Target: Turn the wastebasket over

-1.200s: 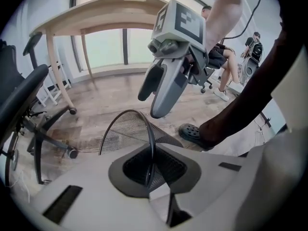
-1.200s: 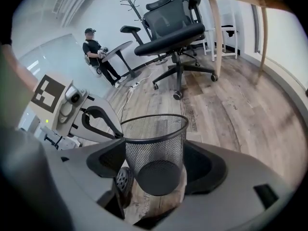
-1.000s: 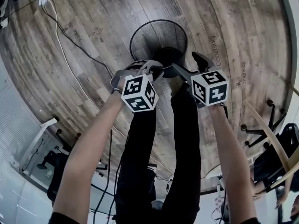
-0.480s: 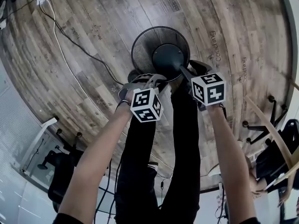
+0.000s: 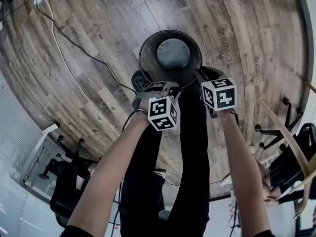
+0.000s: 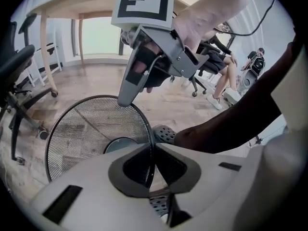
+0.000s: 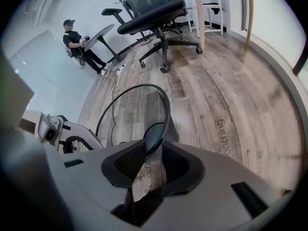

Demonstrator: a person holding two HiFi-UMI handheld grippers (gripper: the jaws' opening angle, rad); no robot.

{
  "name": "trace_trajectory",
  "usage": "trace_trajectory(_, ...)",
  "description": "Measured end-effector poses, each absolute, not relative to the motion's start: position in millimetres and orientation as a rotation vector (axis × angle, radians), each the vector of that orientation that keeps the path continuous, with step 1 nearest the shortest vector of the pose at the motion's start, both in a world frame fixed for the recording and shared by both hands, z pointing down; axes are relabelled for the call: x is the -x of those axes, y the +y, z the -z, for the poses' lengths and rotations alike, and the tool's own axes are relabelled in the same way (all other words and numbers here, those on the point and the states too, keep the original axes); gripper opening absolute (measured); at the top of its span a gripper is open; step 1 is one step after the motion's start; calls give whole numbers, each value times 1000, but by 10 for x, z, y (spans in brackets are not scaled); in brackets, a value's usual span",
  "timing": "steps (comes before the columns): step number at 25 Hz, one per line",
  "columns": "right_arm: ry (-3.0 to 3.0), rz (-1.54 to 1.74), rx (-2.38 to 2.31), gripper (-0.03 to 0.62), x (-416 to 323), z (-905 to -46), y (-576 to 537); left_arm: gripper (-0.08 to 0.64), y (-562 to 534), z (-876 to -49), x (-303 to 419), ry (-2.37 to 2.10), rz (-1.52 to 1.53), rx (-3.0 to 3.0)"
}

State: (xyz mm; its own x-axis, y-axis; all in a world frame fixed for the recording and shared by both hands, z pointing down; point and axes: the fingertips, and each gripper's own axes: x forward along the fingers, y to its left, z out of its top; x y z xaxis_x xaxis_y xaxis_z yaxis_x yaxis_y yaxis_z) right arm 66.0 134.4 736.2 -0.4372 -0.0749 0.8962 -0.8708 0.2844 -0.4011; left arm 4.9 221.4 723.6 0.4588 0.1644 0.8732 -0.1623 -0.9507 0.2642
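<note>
The mesh wastebasket (image 5: 148, 58) is being held tilted over the wooden floor (image 5: 98, 23). Its rim is being clamped by the left hand-held gripper (image 6: 151, 153). The right hand-held gripper's (image 7: 154, 150) jaws have just been closing and are not yet pressed around that rim.

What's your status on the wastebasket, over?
Left gripper shut on wastebasket rim. Right gripper: jaws just closing round rim, gap showing. Mouth faces up, not turned. Cable on floor at left.

Open floor (image 5: 247, 23) lies beyond the wastebasket (image 5: 147, 53); the person's legs (image 5: 195, 147) crowd its near side.
</note>
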Motion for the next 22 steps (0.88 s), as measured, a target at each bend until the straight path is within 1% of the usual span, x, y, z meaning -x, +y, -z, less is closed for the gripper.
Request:
trace_trajectory(5, -1731, -1240, -884, 123, -599, -7431, 1237, 43, 2075, -7329, 55, 11, -1573, -2416)
trace_trajectory(16, -1783, -1189, -923, 121, -311, -7505, 606, 43, 1411, -7492, 378, -104, -1722, -2415)
trace_trajectory(22, -1773, -1222, -938, 124, -312, -7567, 532, 44, 1323, -7549, 391, -87, -1713, -2402)
